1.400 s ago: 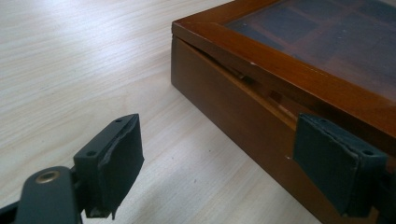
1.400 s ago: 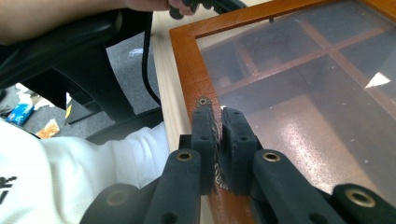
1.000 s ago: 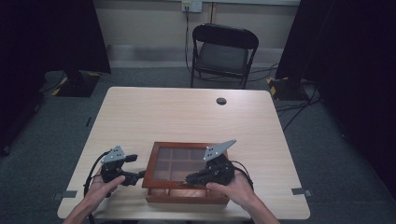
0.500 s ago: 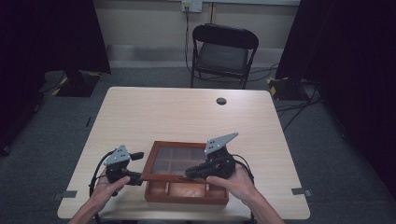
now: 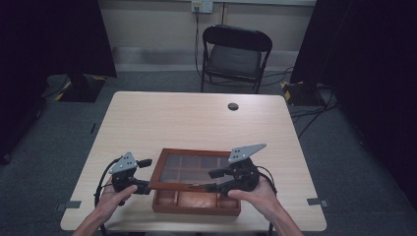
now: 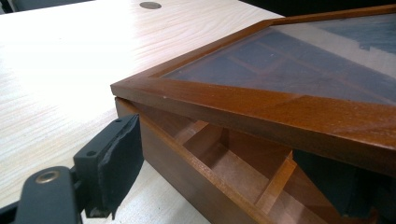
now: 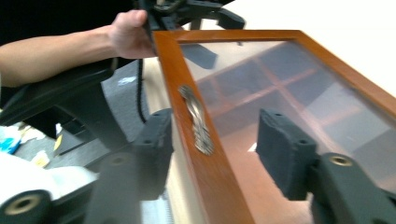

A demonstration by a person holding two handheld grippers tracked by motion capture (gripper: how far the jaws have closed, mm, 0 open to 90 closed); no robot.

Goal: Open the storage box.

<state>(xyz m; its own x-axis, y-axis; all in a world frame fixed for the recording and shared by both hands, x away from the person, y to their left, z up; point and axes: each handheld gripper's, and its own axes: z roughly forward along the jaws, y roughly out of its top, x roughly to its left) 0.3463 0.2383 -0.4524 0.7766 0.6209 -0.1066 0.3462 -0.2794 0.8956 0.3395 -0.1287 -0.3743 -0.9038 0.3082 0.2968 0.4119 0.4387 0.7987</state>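
Note:
A brown wooden box (image 5: 196,204) with several compartments sits near the table's front edge. Its glass-paned lid (image 5: 194,168) is tilted up at the front. My right gripper (image 5: 214,180) is open, with its jaws above and below the lid's front rail beside the metal handle (image 7: 196,119); there is a gap to one pad (image 7: 280,149). My left gripper (image 5: 143,175) is open at the box's left corner. One pad (image 6: 119,161) is outside the box wall (image 6: 187,163), the other is inside under the lid (image 6: 280,107). The other hand (image 7: 128,32) appears beyond the lid.
The light wooden table (image 5: 196,123) has a round dark grommet (image 5: 233,106) near its far edge. A black folding chair (image 5: 236,49) stands behind the table. Cables trail on the grey floor at the right.
The front edge of the lid has risen off the box with my right gripper. My left gripper has closed in on the box's left corner.

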